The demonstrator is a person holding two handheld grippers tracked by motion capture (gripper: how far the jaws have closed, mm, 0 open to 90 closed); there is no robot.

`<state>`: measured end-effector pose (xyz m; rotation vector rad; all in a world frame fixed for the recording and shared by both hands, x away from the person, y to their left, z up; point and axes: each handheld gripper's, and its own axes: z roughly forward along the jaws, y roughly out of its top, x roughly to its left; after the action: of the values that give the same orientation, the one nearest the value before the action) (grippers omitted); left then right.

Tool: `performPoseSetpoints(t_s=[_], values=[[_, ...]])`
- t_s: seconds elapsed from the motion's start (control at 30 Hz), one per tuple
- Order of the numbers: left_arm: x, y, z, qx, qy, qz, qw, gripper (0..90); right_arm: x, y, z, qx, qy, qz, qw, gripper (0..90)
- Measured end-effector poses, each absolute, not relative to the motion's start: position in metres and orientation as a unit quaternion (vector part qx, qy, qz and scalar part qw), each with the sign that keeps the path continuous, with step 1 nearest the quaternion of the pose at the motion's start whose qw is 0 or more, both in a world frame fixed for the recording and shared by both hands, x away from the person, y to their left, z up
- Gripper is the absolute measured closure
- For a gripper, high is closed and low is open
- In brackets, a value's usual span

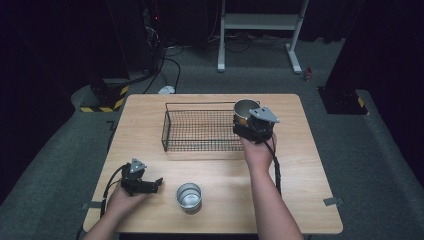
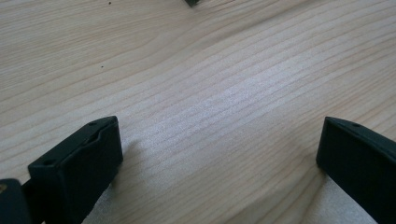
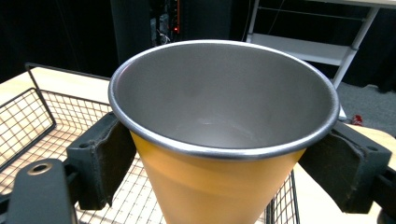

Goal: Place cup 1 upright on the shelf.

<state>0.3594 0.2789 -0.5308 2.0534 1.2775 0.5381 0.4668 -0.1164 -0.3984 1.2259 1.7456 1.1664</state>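
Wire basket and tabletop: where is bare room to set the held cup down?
The wire basket floor is bare left of the orange cup held by the right gripper. Table is free right of that forearm. The near-left is crowded: left gripper, steel cup.

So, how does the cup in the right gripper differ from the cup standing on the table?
The orange cup is held above the wire basket by the right gripper; the silver cup stands free on the table. The orange cup has a coloured outside; the silver cup looks plain metal. Both are upright, open and empty.
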Motion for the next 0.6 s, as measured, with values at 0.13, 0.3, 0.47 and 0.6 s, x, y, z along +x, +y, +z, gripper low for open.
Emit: performPoseSetpoints(t_s=[0.13,0.3,0.47,0.6], values=[[0.36,0.278,-0.531,0.783,0.488,0.205,0.327,0.6,0.473,-0.112,-0.398,0.474,0.672,0.45,0.348,14.0],[0.36,0.278,-0.531,0.783,0.489,0.204,0.327,0.7,0.482,-0.108,-0.399,0.478,0.673,0.448,0.343,14.1],[0.36,0.278,-0.531,0.782,0.488,0.205,0.328,0.7,0.49,-0.104,-0.401,0.474,0.675,0.447,0.346,14.1],[0.36,0.278,-0.531,0.783,0.487,0.205,0.328,0.7,0.497,-0.101,-0.405,0.479,0.683,0.435,0.34,14.1]])
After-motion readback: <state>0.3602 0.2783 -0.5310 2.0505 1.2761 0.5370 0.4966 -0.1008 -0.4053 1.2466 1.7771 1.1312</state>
